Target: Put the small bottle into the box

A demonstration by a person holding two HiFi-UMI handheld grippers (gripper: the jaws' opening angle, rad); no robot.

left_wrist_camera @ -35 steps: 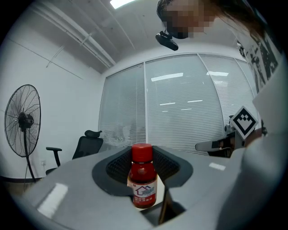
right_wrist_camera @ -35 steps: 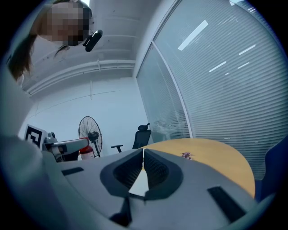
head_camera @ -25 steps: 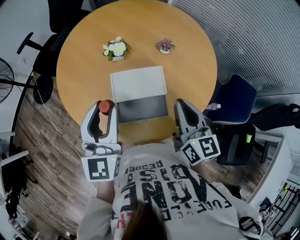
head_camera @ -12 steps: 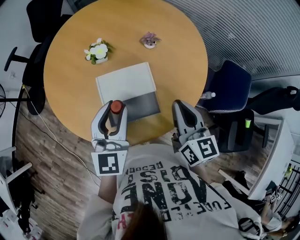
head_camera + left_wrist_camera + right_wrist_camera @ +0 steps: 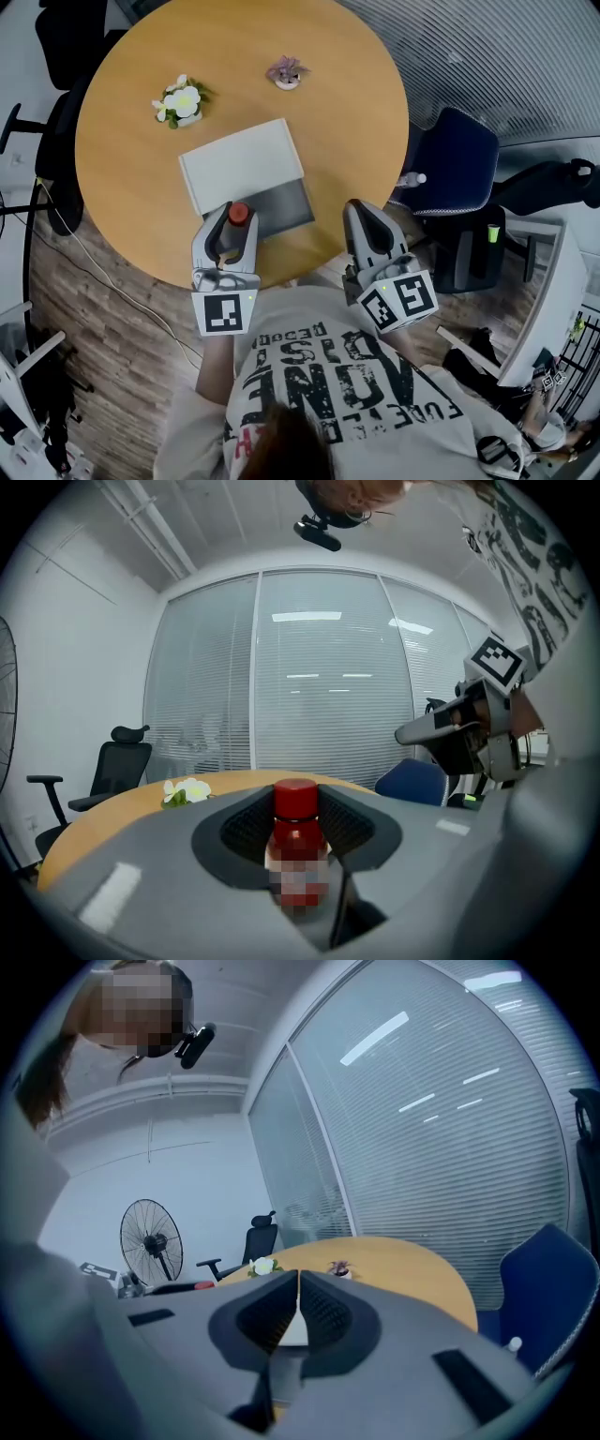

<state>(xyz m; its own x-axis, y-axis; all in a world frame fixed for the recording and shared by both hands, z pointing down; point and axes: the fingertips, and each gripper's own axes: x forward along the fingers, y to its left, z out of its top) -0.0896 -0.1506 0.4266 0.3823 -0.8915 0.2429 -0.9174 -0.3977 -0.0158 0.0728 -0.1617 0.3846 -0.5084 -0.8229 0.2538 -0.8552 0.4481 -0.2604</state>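
The small bottle (image 5: 238,214), red-capped with a red body, stands upright between the jaws of my left gripper (image 5: 232,223), which is shut on it. It hangs at the front left corner of the box (image 5: 242,164), a white box whose dark grey open part (image 5: 283,208) faces me. In the left gripper view the bottle (image 5: 298,841) fills the gap between the pads of the left gripper (image 5: 298,822). My right gripper (image 5: 360,211) hovers at the table's near edge, right of the box, shut and empty; its jaws meet in the right gripper view (image 5: 298,1286).
On the round wooden table (image 5: 122,169), a white flower pot (image 5: 178,101) and a small pink plant (image 5: 286,70) stand beyond the box. A blue chair (image 5: 450,169) carrying a plastic bottle (image 5: 410,179) stands to the right. Black office chairs are on the left.
My left gripper has carried the bottle from the table's left front edge rightward and down to the box's front left corner. The right gripper has barely shifted.
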